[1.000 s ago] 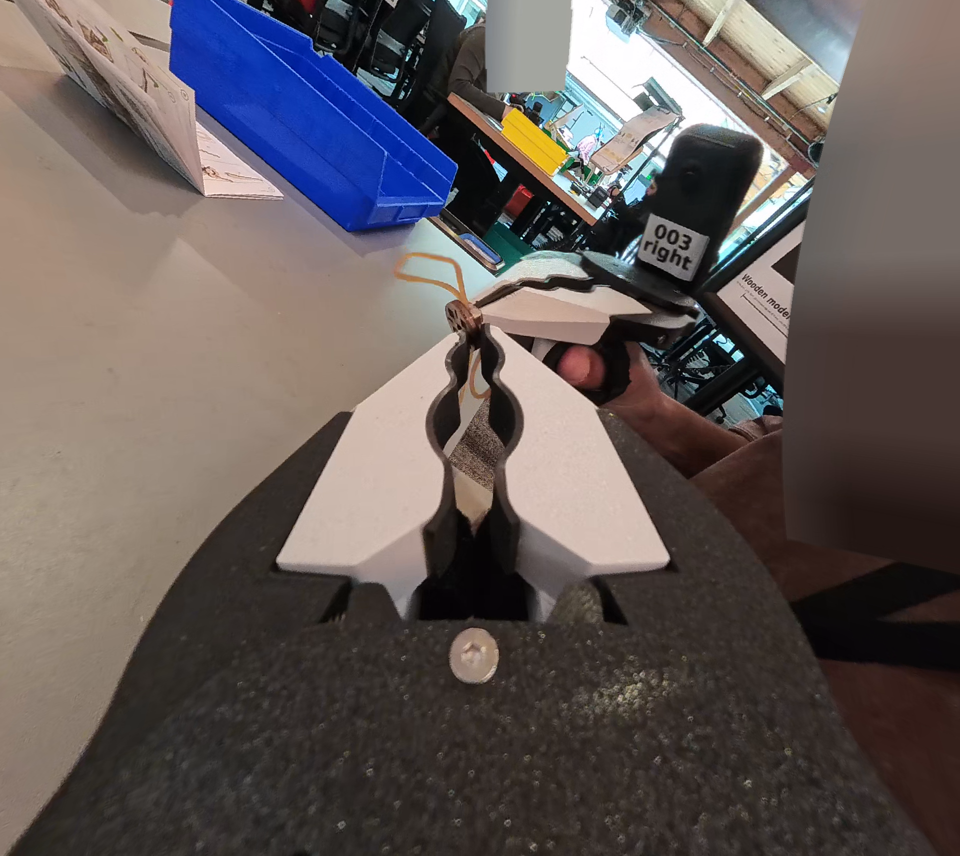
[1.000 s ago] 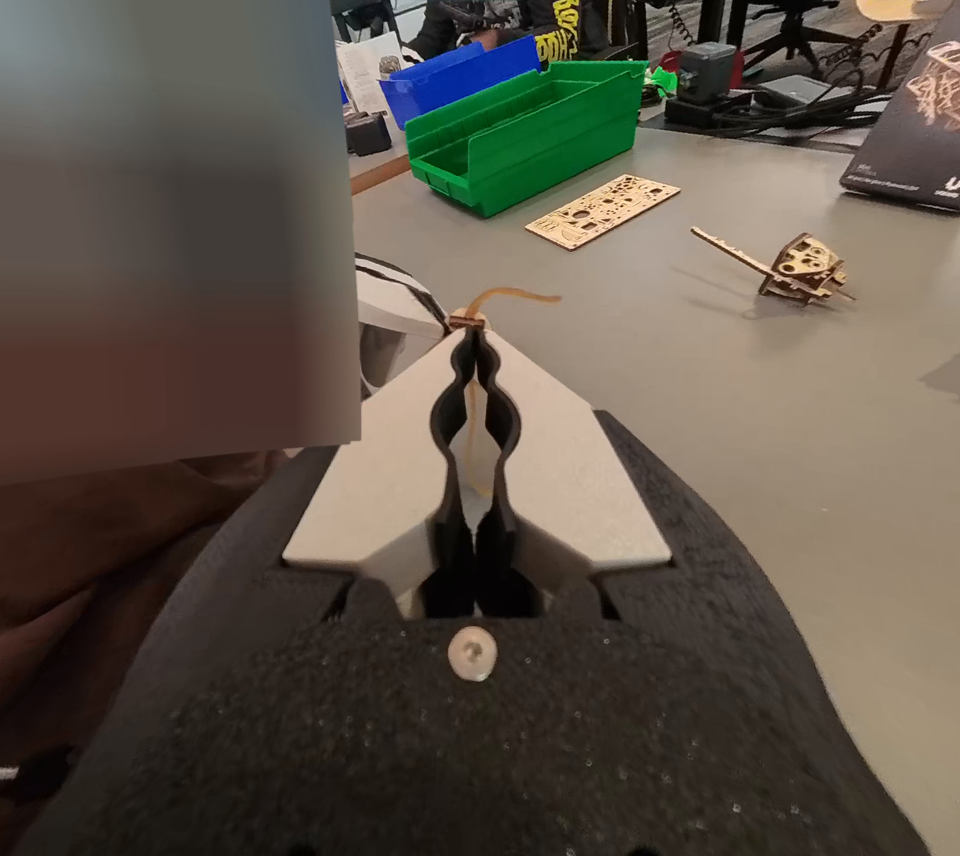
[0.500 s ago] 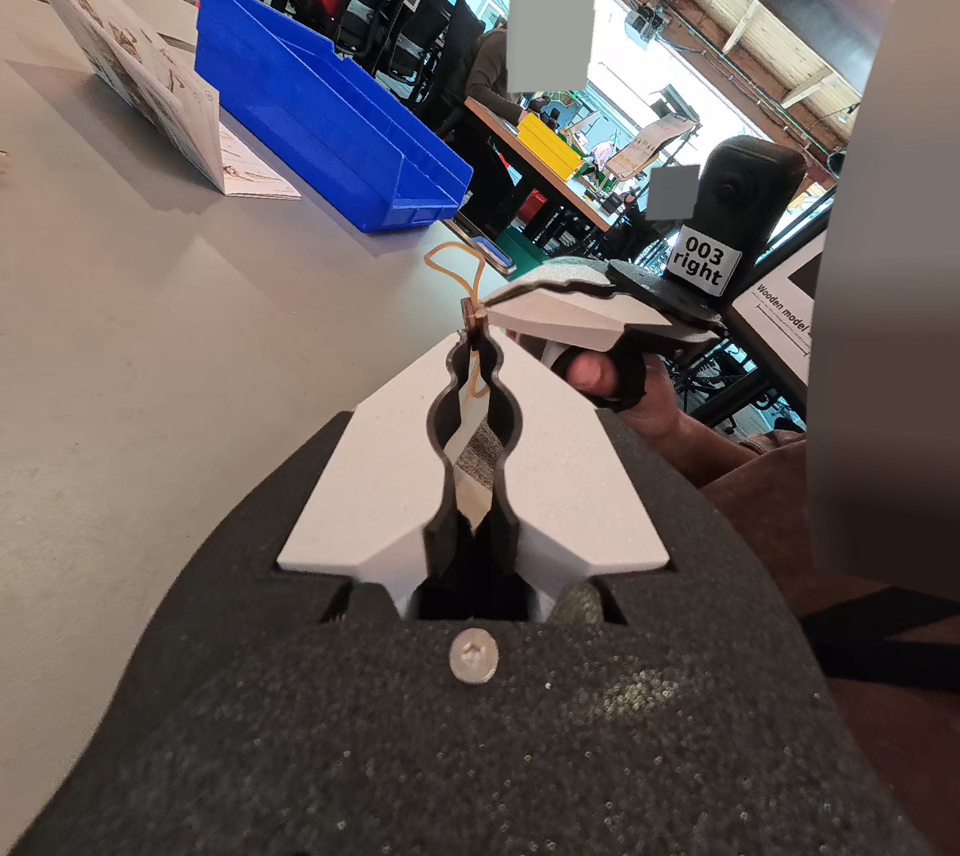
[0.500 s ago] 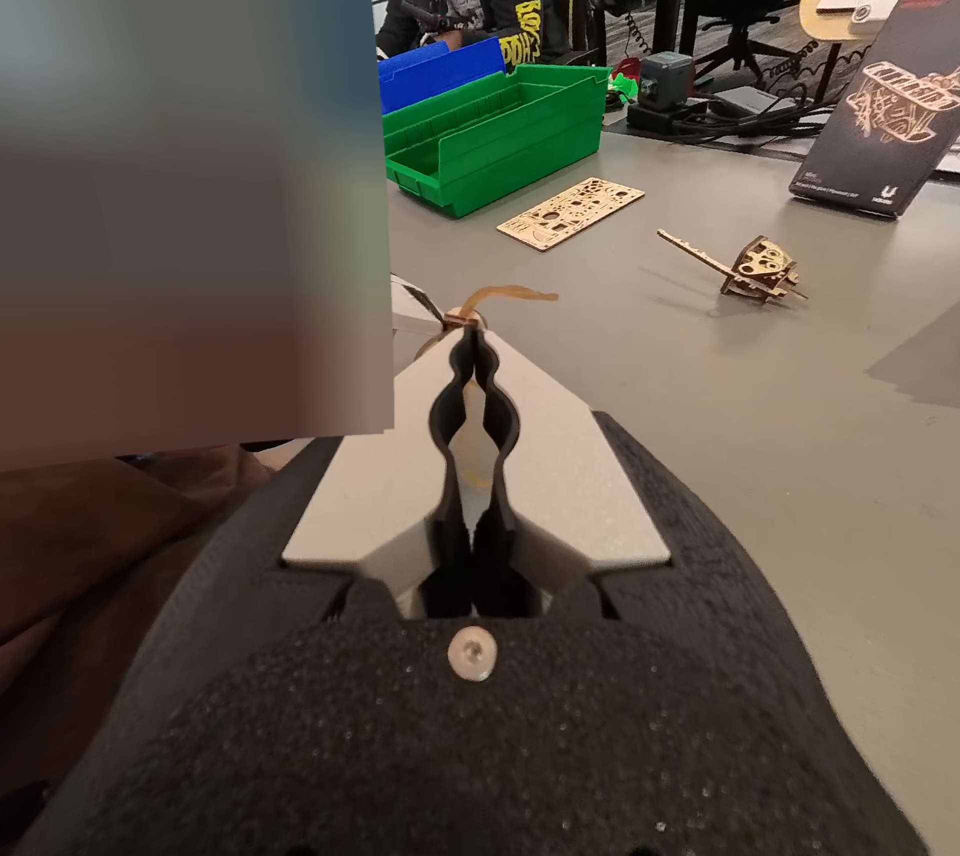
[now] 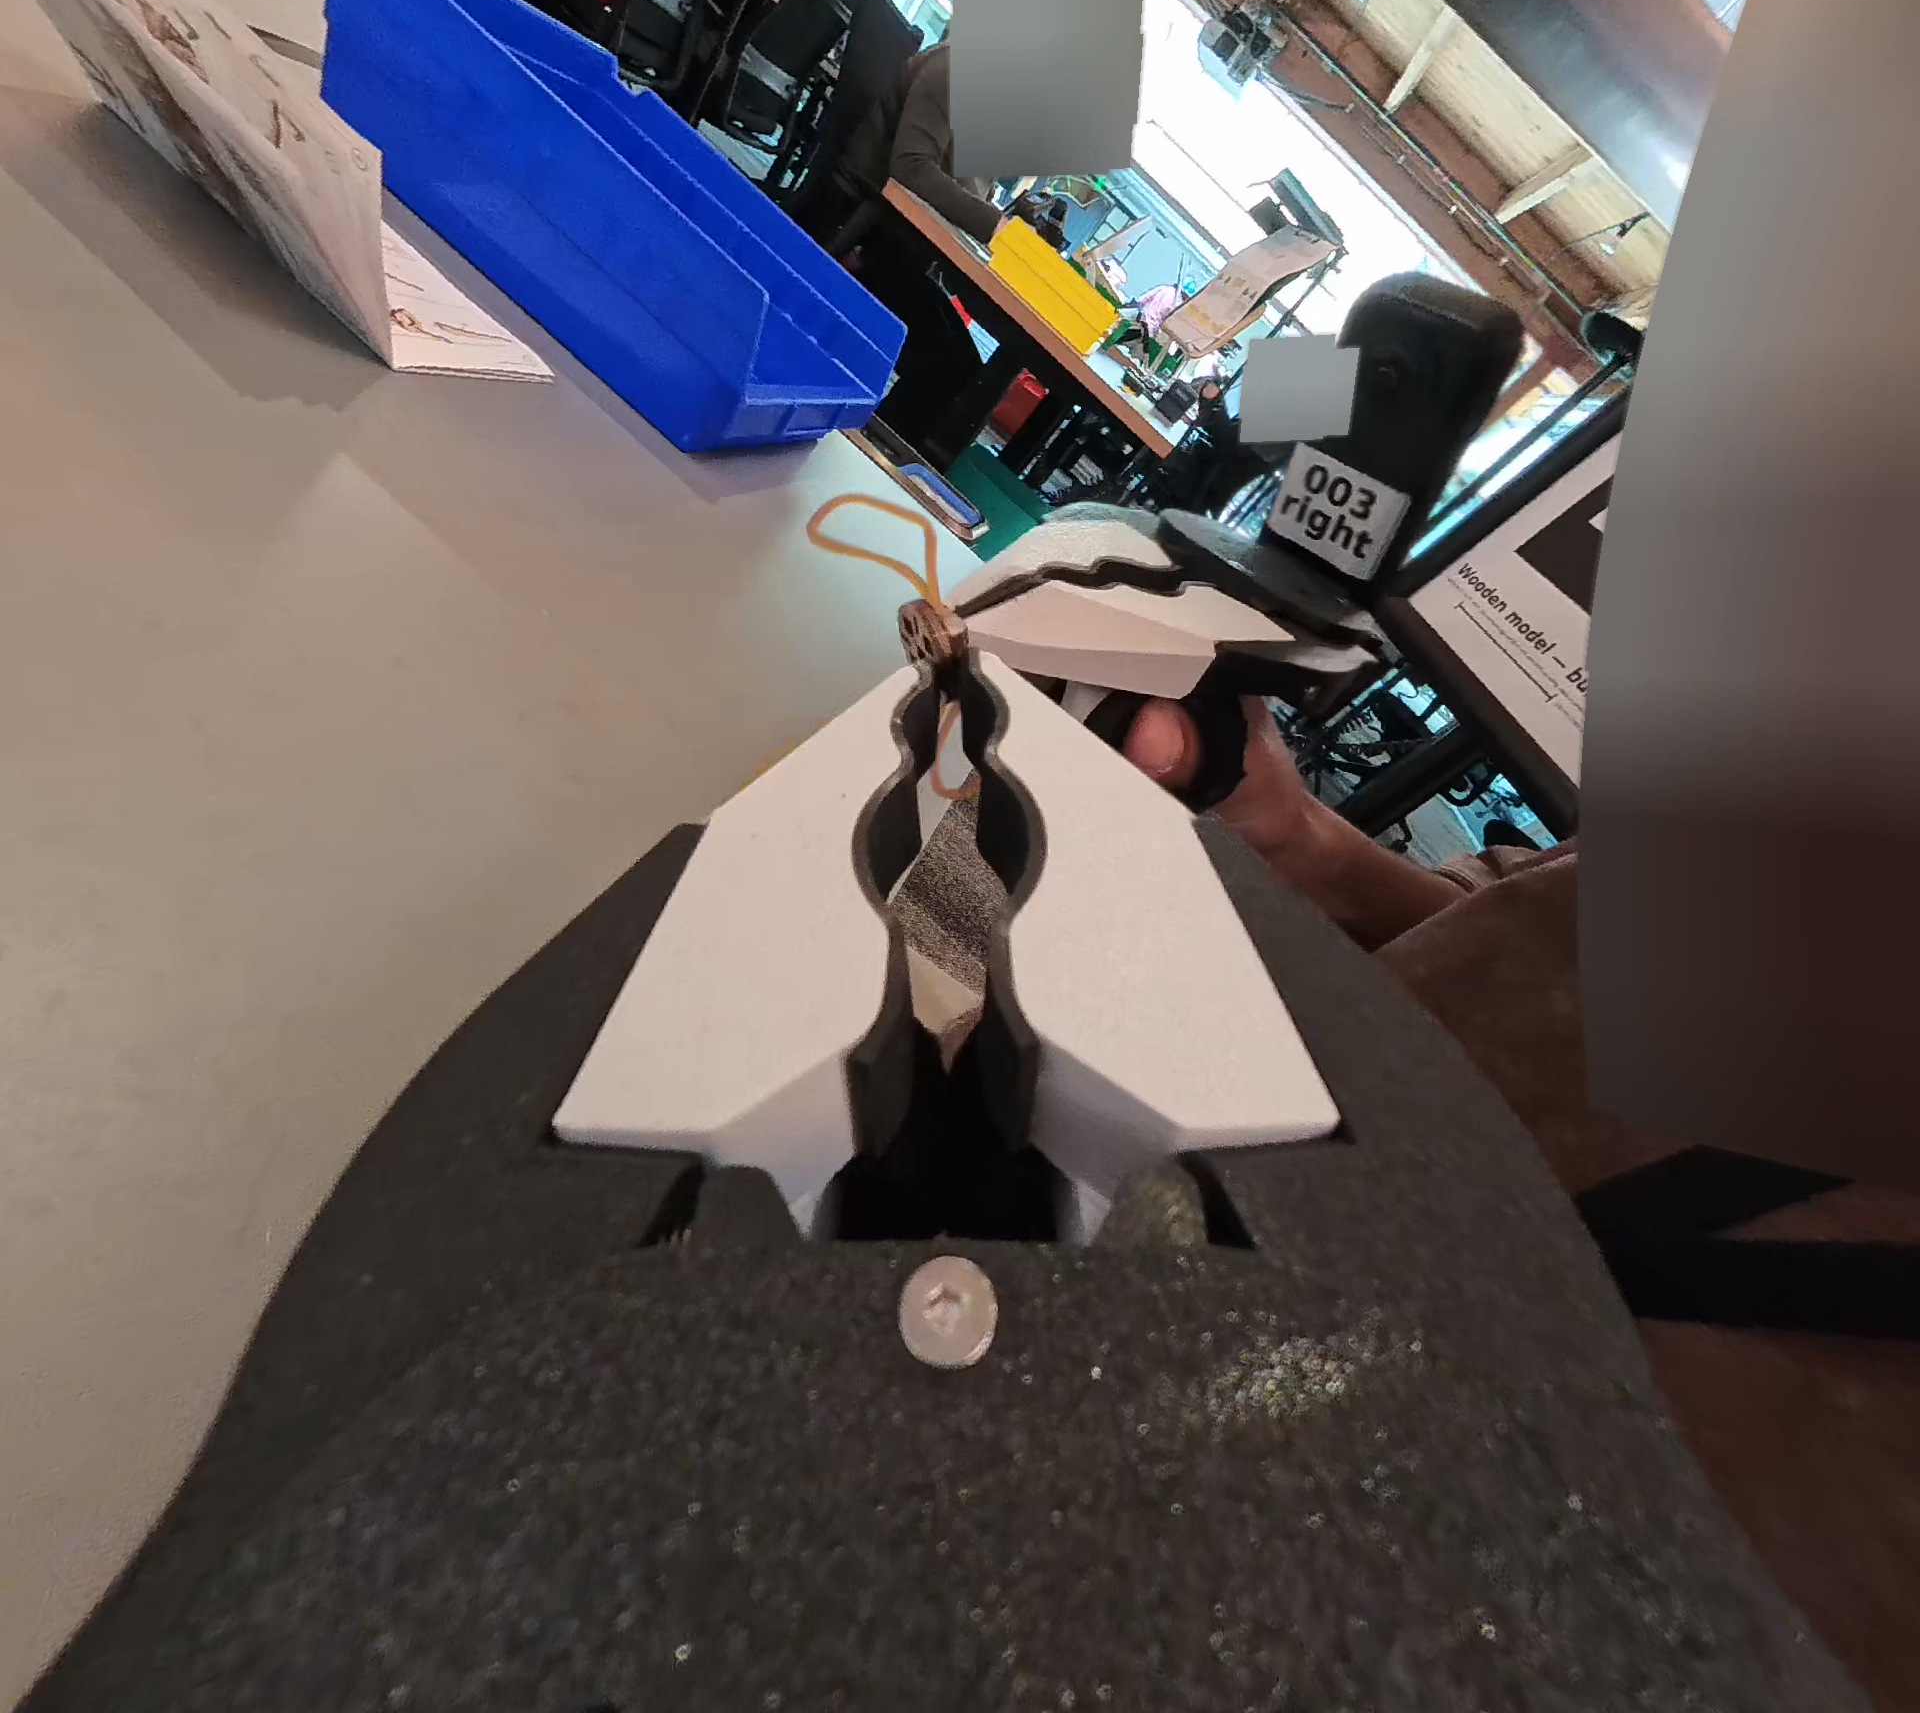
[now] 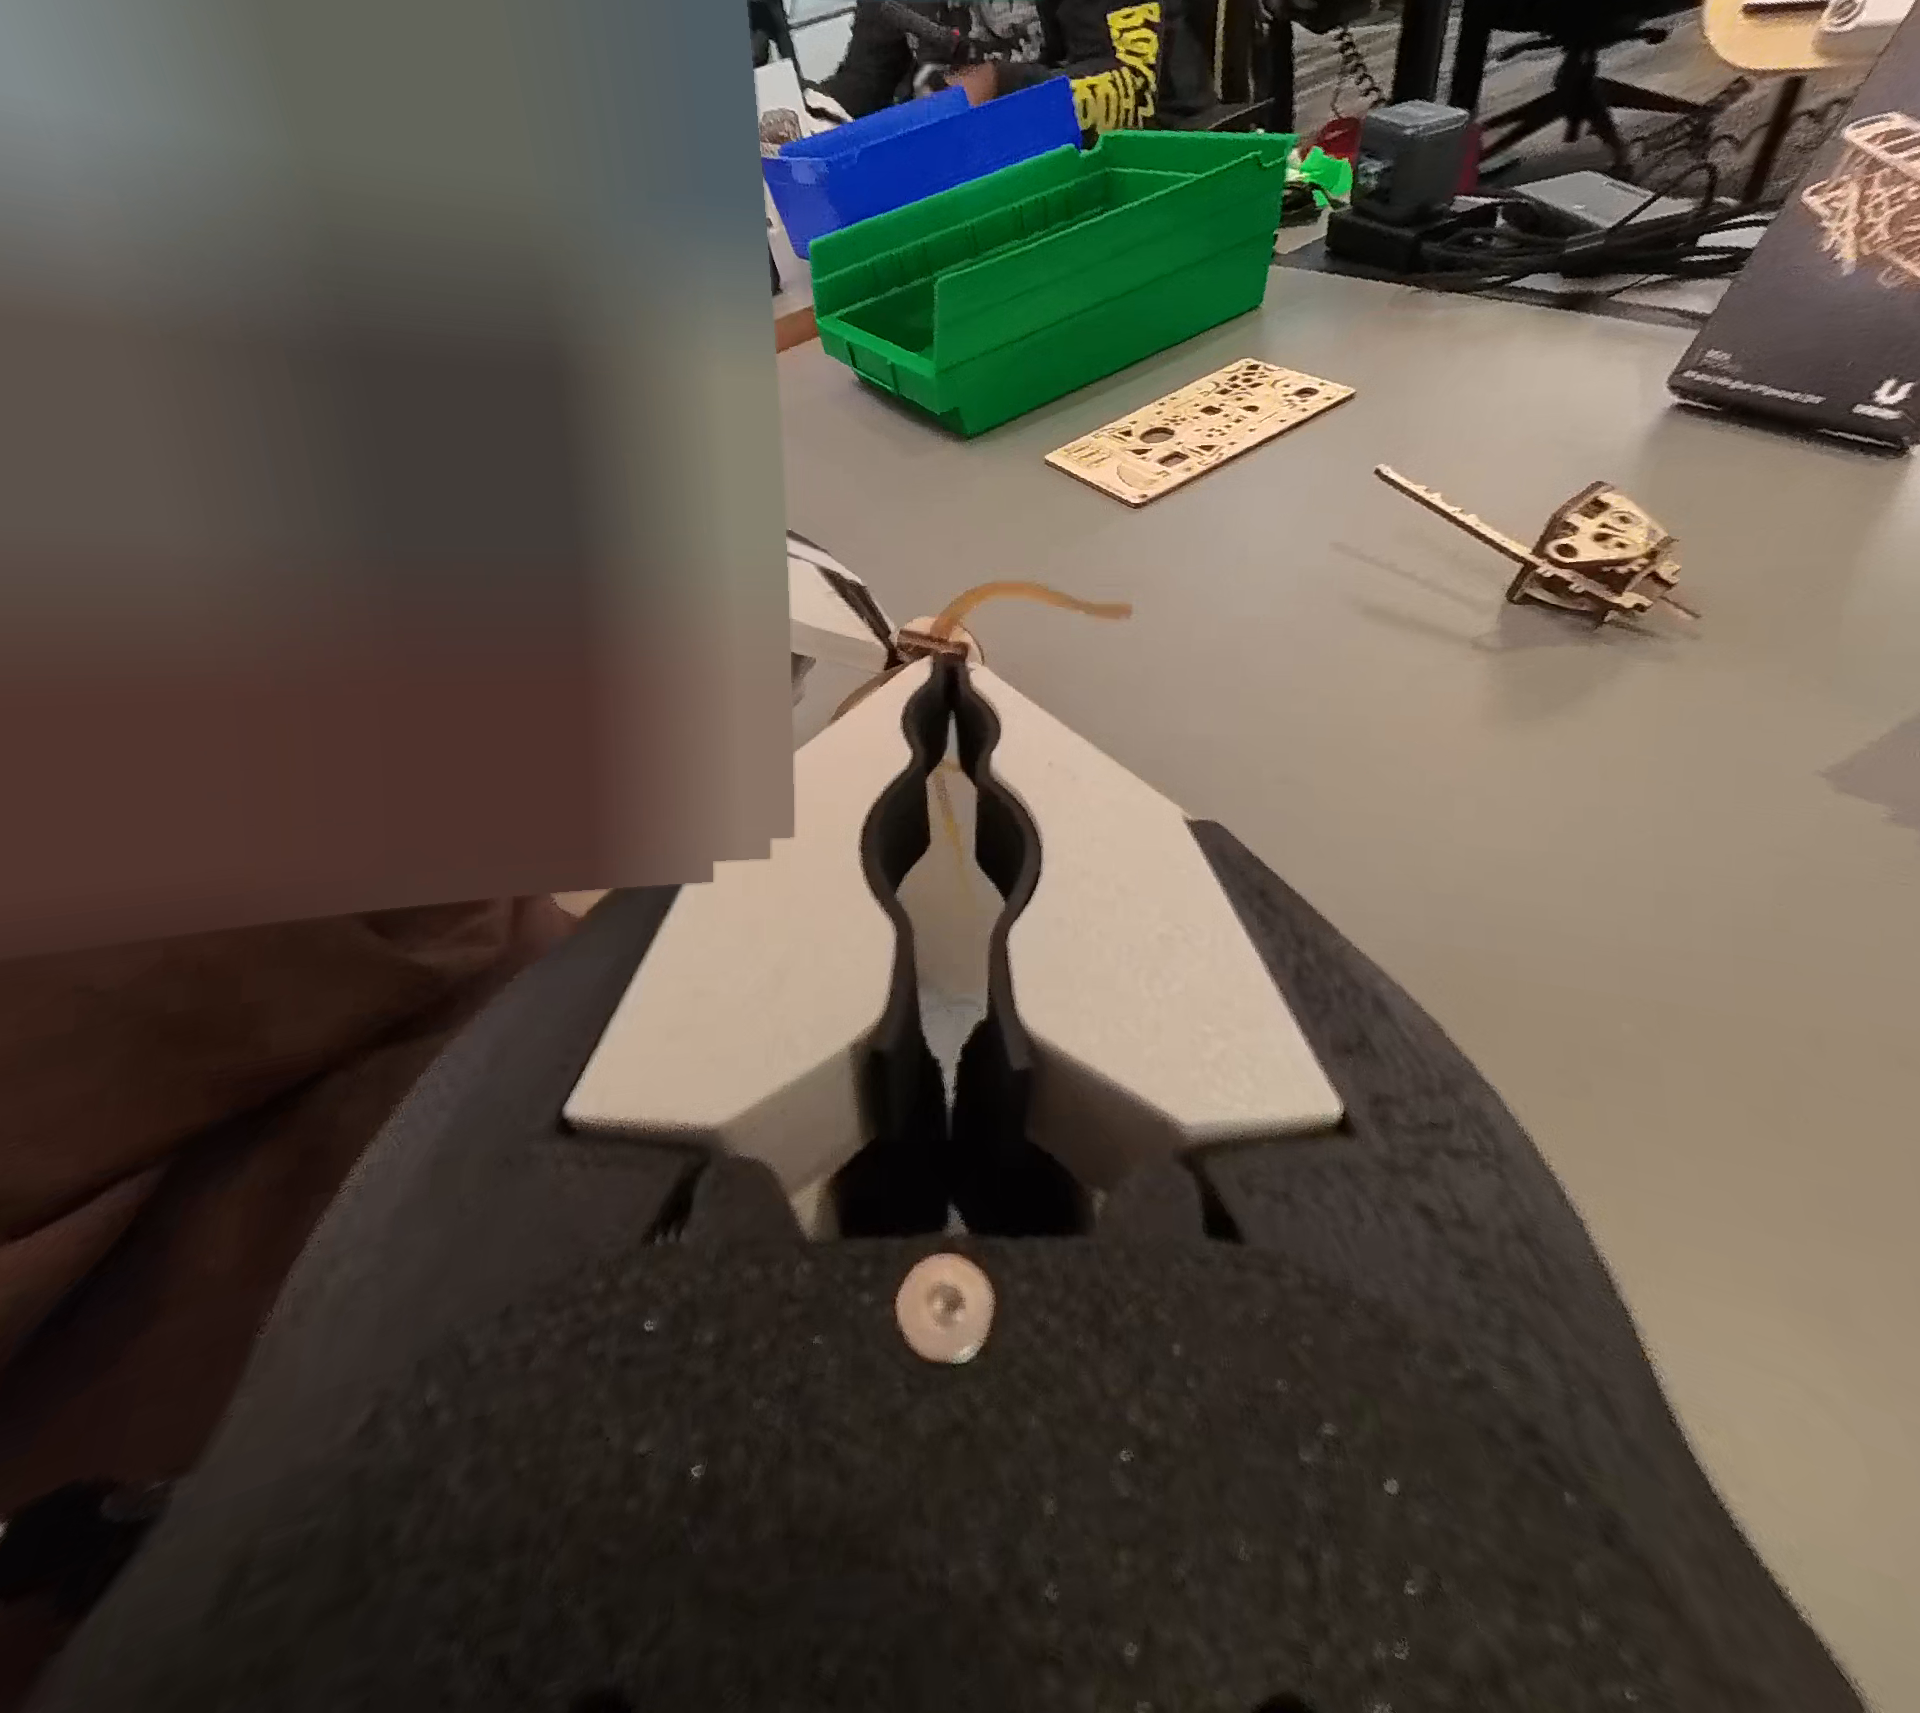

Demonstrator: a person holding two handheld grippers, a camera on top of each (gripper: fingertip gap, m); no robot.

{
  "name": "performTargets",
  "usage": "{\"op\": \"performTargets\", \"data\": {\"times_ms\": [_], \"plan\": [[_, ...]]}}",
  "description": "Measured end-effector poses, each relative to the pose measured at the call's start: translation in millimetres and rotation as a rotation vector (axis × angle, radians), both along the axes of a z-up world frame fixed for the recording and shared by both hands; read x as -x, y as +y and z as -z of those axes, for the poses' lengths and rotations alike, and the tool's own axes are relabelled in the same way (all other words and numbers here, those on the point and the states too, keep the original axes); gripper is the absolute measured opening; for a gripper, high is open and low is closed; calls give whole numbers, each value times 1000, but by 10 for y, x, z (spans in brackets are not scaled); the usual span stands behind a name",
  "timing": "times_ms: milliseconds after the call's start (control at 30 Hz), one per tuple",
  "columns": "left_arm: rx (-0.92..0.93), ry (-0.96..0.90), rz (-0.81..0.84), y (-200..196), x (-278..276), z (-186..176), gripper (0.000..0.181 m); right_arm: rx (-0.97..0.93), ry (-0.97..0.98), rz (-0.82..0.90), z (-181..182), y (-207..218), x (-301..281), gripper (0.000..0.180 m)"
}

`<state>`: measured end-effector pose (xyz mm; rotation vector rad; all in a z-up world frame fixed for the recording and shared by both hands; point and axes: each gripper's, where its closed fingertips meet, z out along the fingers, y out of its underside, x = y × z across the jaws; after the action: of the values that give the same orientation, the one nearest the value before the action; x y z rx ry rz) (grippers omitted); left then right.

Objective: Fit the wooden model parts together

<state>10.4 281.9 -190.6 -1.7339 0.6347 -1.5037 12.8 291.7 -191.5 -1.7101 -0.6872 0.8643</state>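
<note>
A small round wooden part point(image 5: 928, 633) with a yellow rubber band point(image 5: 871, 533) looped through it is held in the air above the grey table point(image 5: 364, 728). My left gripper point(image 5: 940, 671) is shut on its lower edge. My right gripper point(image 5: 964, 614) comes in from the right and is shut on the same part. In the right wrist view the part point(image 6: 928, 637) sits edge-on at the tips of my right gripper point(image 6: 940, 664), and the band point(image 6: 1039, 598) curls off to the right. A partly built wooden model point(image 6: 1590, 557) lies on the table to the right.
A blue bin point(image 5: 582, 229) and a folded instruction sheet point(image 5: 239, 136) stand at the far left. A green bin point(image 6: 1039, 292), a punched wooden parts sheet point(image 6: 1200, 427) and a black box point(image 6: 1829, 292) lie beyond my right gripper. People sit at desks behind. The tips of both grippers are at nearly the same place. Left tips and right tips are each some 25 cm from the partly built wooden model point(image 6: 1590, 557).
Both grippers stay shut on the small part. The pair has shifted and tilted slightly, and the part has turned a little, so the band loop now stands more to the left.
</note>
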Motion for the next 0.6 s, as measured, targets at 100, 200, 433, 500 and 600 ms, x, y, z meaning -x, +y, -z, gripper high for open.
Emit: {"op": "performTargets", "data": {"times_ms": [100, 200, 433, 500, 600], "plan": [[-10, -9, 14, -26, -6, -25, 1, 92, 111, -64, -11, -22, 5, 0], [-10, -14, 17, -30, -10, -33, 2, 154, 186, -101, -13, -29, 6, 0], [-15, -18, 15, -39, -5, -45, 2, 201, 244, -139, -12, -45, 16, 0], [-12, -23, 13, -38, -3, -48, 2, 192, 250, -136, -17, -42, 19, 0], [-16, -18, 10, -33, 1, -49, 2, 212, 270, -141, -14, -41, 22, 0]]}}
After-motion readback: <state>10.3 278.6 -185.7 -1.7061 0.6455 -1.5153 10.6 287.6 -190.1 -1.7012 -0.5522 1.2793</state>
